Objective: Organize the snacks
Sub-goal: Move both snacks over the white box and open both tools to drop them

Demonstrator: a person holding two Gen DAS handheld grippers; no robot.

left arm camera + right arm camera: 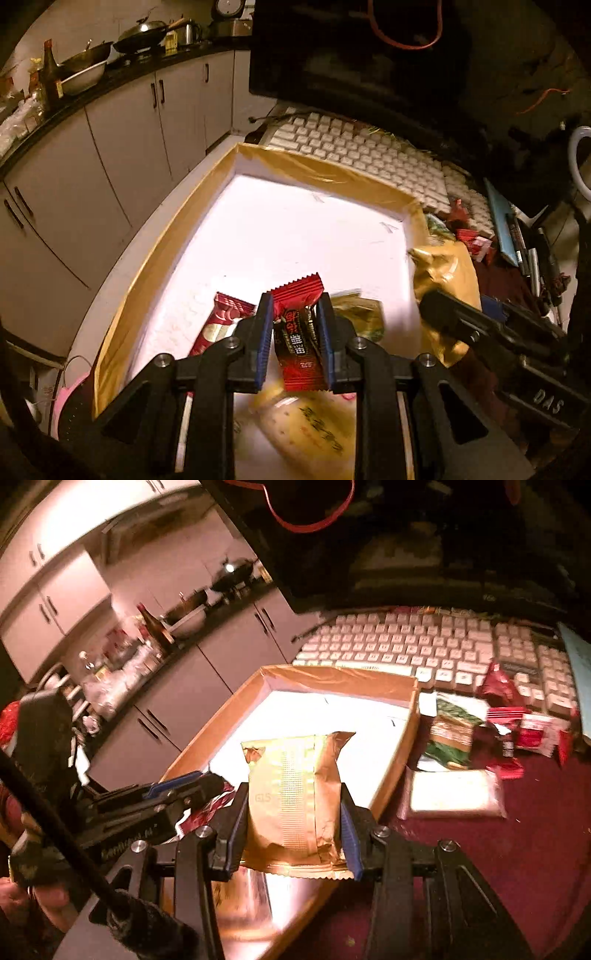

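Left gripper (295,332) clamps a red serrated-edge snack packet (299,332) at centre frame; right gripper (291,830) squeezes a gold foil pouch (293,797) over the brown-rimmed white tray (332,677).

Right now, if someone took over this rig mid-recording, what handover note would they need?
Left gripper: shut on a red snack packet, held above the box.
Right gripper: shut on a gold snack pouch, over the box's near right edge.
Done: a red-and-white packet, a green-gold packet and a pale wrapper already lie in the box.
Left: release both held snacks into the box, then collect those outside it, in front of the keyboard: a green bag, a white packet and red packets.
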